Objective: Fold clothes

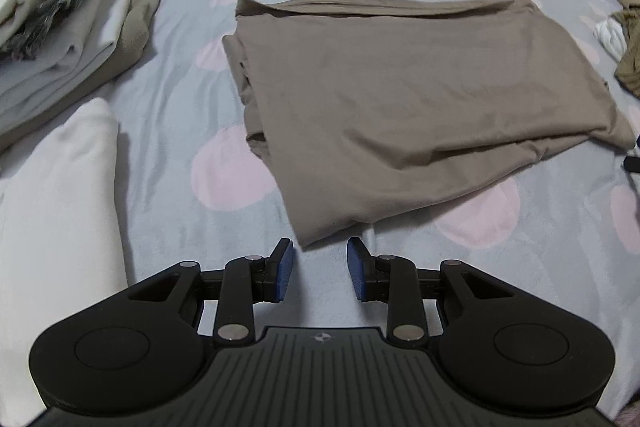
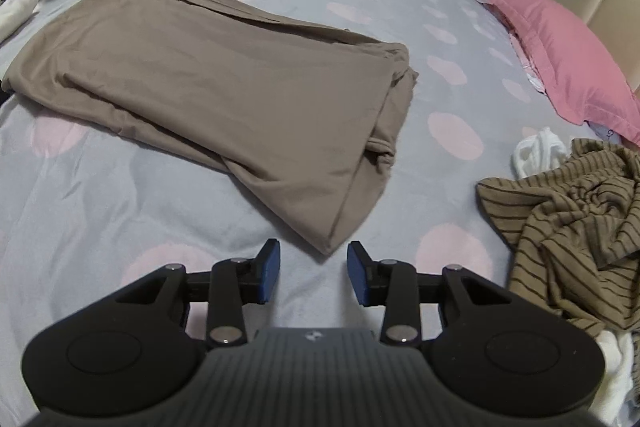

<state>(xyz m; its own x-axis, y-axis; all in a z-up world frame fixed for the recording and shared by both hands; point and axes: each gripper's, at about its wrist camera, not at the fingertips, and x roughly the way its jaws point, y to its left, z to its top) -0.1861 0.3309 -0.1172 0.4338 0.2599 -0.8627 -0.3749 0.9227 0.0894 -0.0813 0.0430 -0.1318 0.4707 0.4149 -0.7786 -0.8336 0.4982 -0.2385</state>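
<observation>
Taupe folded garment [image 1: 420, 107] spread flat on a grey bedspread [image 1: 168, 131] with pale pink spots. From the left wrist: left gripper [image 1: 320, 269] with blue pads apart, empty, just short of the garment's near corner; stack of folded clothes [image 1: 60, 47] far left, white cloth [image 1: 60, 207] near left. From the right wrist: right gripper [image 2: 314, 273] also apart and empty, the near corner just beyond its tips; striped brown top [image 2: 572, 227] crumpled at right, pink pillow [image 2: 560, 55] far right.
</observation>
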